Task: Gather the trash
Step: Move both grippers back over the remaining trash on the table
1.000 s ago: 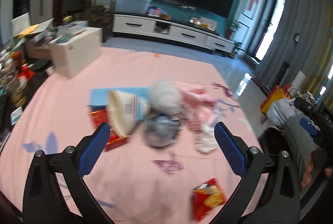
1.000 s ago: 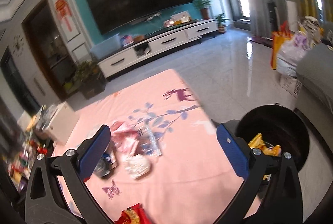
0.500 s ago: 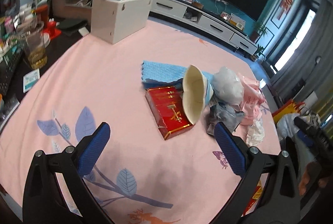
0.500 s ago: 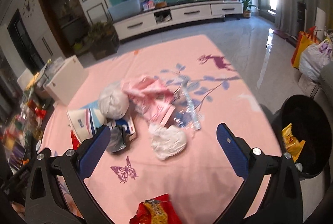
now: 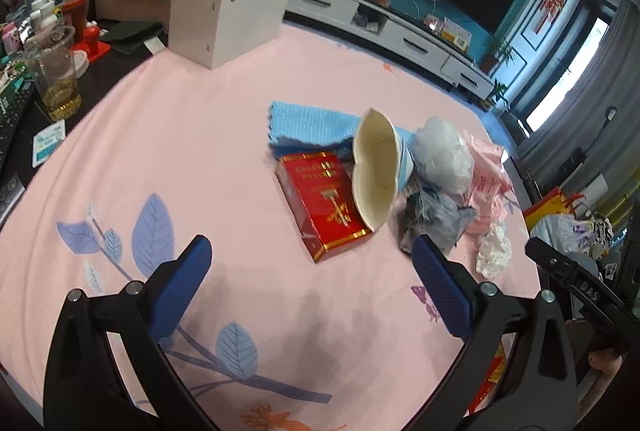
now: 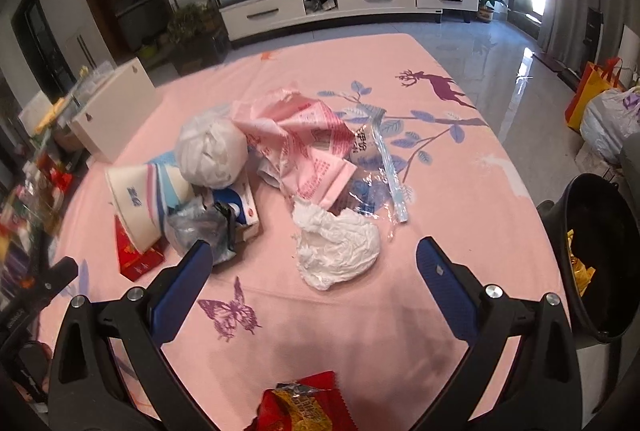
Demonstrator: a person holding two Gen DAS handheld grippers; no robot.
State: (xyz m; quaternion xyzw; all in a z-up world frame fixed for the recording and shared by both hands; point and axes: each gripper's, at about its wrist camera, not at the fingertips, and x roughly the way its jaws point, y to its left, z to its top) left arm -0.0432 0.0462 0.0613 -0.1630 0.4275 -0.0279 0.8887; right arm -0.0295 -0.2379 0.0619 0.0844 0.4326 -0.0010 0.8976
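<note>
My left gripper (image 5: 310, 277): jaws spread wide, nothing between them, hanging above the pink cloth (image 5: 192, 159) short of the trash pile.
My right gripper (image 6: 310, 271): jaws also wide apart and empty, above the cloth with the tissue just ahead.
Red box (image 5: 326, 201): flat on the cloth, ahead of my left fingers; in the right view only its end shows, under the cup.
Paper cup (image 5: 378, 167): on its side, crushed, mouth toward my left camera, lying over the red box's far edge.
Blue rag (image 5: 310, 127): spread flat behind the red box and cup.
White ball (image 6: 212, 153): a wadded white bag, touching the cup and the pink bag.
Pink bag (image 6: 304, 147): crumpled, printed in red, in the middle of the pile.
Grey bag (image 6: 200, 227): crumpled clear-grey plastic, just beside my right gripper's left finger in that view.
Blue-white carton (image 6: 240, 209): small, tucked between the grey bag and the white ball.
Tissue (image 6: 336, 247): crumpled white wad, nearest my right jaws, apart from them.
Clear zip bag (image 6: 380, 179): flat, beside the pink bag, just beyond the tissue.
Snack wrapper (image 6: 302, 405): red and yellow, at the near cloth edge below my right gripper.
Bin (image 6: 600, 259): black, off the cloth's right side, yellow wrappers inside.
White crate (image 5: 224, 19): on the cloth's far left corner, well apart from the pile.
</note>
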